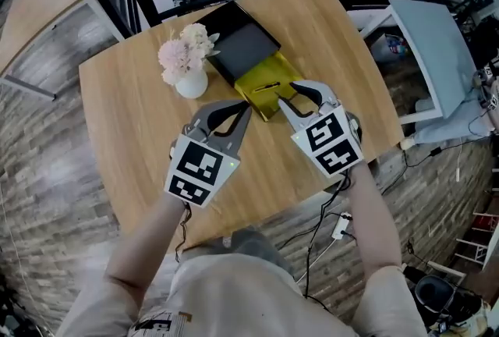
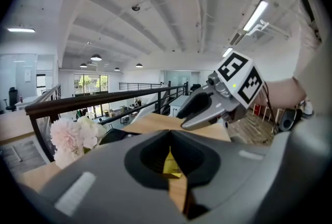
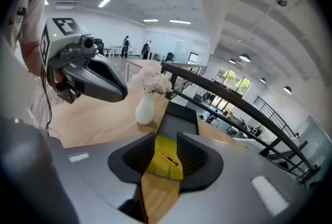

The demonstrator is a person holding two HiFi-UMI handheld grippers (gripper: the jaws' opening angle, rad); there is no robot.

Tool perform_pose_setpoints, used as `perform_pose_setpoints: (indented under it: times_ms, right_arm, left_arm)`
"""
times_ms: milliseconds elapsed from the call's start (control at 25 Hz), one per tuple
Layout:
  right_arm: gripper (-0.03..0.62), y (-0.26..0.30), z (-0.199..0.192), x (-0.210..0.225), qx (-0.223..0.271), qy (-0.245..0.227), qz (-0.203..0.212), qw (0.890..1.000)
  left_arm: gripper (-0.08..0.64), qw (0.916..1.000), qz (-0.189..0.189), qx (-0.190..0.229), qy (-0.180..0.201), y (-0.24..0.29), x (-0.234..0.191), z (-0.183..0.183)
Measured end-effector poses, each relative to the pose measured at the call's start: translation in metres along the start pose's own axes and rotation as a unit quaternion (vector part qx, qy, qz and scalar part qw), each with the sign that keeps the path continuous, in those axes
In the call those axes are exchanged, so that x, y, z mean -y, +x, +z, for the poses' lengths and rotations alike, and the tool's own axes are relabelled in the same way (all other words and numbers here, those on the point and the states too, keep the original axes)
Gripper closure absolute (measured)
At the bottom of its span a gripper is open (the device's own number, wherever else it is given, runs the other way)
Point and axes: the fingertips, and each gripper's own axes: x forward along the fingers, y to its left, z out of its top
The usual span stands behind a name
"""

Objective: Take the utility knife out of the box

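While both grippers hang over the middle of the round wooden table (image 1: 132,140), the utility knife (image 1: 268,86) lies inside the box (image 1: 242,43), on its yellow tray (image 1: 261,100), touched by neither tool. The box sits at the far middle of the table: its black half lies farther away and the yellow tray butts against its near edge, with the knife a thin dark stick lying across the yellow. The right gripper (image 1: 285,92) stands at the tray's near right corner with its jaws spread and nothing between them; in the right gripper view the yellow tray and the knife (image 3: 168,158) show through the gap, beyond the tips. The left gripper (image 1: 248,111) is just near and left of the tray, its jaws pressed together at the tips and holding nothing; in its own view only a sliver of yellow and bare wood shows behind them. A white vase (image 1: 192,83) of pale pink flowers (image 1: 185,51) stands left of the box, close beside it.
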Motion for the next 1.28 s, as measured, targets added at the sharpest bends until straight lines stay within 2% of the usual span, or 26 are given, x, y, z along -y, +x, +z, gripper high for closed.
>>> perform_pose_setpoints:
  times_ms: [400,520,880,1000,1160,1280]
  right_arm:
    - [0.437,0.098,-0.038,-0.002,-0.060,-0.079,0.065,0.993]
    - [0.437,0.131,-0.055,-0.002,-0.075,-0.082,0.092,0.990]
    - [0.437,0.211,-0.114,-0.011,-0.140,-0.150,0.131,0.970]
    - [0.437,0.231,-0.129,-0.015,-0.155,-0.159,0.143,0.964]
    - [0.439,0.249,-0.141,-0.011,-0.154,-0.165,0.160,0.961]
    - [0.440,0.254,-0.146,-0.008,-0.156,-0.169,0.171,0.958]
  left_arm:
    - [0.558,0.9992,0.009,-0.033,-0.020,0.047,-0.035,-0.046]
    - [0.558,0.9987,0.010,-0.041,-0.027,0.061,-0.043,-0.061]
    - [0.558,0.9969,0.012,-0.068,-0.039,0.087,-0.060,-0.103]
    - [0.558,0.9958,0.017,-0.080,-0.042,0.093,-0.065,-0.119]
    - [0.558,0.9941,0.019,-0.077,-0.074,0.100,-0.070,-0.136]
    - [0.558,0.9929,0.020,-0.087,-0.080,0.102,-0.071,-0.148]
